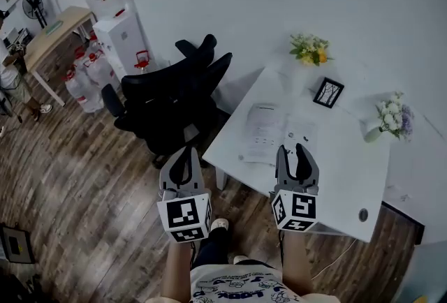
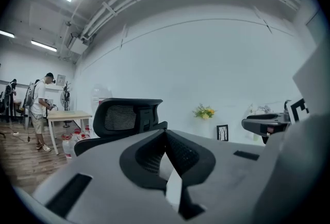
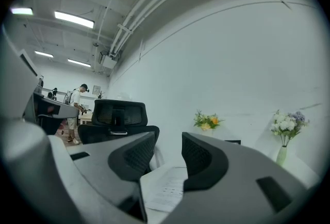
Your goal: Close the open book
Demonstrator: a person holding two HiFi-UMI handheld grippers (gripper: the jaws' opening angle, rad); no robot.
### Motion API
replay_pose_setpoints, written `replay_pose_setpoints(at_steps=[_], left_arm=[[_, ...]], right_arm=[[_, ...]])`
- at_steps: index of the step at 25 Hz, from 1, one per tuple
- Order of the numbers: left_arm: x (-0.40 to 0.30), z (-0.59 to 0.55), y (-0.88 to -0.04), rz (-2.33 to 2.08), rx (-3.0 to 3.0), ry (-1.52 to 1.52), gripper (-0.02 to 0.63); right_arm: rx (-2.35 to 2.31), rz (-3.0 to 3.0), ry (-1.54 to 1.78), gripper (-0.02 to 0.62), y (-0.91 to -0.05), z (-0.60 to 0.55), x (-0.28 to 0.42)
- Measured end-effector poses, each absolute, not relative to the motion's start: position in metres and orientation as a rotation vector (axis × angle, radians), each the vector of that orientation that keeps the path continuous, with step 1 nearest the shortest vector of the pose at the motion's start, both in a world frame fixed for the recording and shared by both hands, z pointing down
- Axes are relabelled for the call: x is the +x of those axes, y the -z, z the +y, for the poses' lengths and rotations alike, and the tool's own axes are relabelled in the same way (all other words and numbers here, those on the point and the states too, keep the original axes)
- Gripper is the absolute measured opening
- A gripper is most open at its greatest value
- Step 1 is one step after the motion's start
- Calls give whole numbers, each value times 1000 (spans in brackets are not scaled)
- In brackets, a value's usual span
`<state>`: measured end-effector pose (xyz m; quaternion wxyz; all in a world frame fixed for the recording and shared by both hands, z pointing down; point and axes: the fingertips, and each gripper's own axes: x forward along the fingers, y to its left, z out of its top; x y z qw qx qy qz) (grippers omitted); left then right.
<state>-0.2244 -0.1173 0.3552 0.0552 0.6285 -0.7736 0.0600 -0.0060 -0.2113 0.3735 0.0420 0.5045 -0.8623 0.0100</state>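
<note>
The open book (image 1: 279, 134) lies flat with its white pages up, near the left front corner of the white table (image 1: 349, 176). My right gripper (image 1: 297, 153) hovers over the near edge of the book's right page. It is open, with nothing between its fingers. In the right gripper view the book (image 3: 167, 187) shows through the gap of the right gripper (image 3: 169, 143). My left gripper (image 1: 183, 162) hangs over the wooden floor, left of the table and short of the chair. In the left gripper view the left gripper (image 2: 165, 135) has its jaw tips together and holds nothing.
A black office chair (image 1: 174, 102) stands against the table's left side. A small picture frame (image 1: 327, 93), yellow flowers (image 1: 311, 49) and a vase of pale flowers (image 1: 391, 116) sit further back on the table. A water dispenser (image 1: 119, 29) stands far left. A person (image 2: 37, 109) stands by a wooden desk.
</note>
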Motion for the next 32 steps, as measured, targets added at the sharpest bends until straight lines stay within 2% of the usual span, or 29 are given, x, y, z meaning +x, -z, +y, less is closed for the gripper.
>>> replay_pose_setpoints(at_steps=[16, 32], left_arm=[[-250, -189, -395, -2173, 2010, -237, 23], [-237, -205, -443, -2074, 1974, -322, 23]], right_arm=[[1644, -2442, -53, 163, -415, -256, -20], [1529, -2350, -50, 166, -459, -266, -22]])
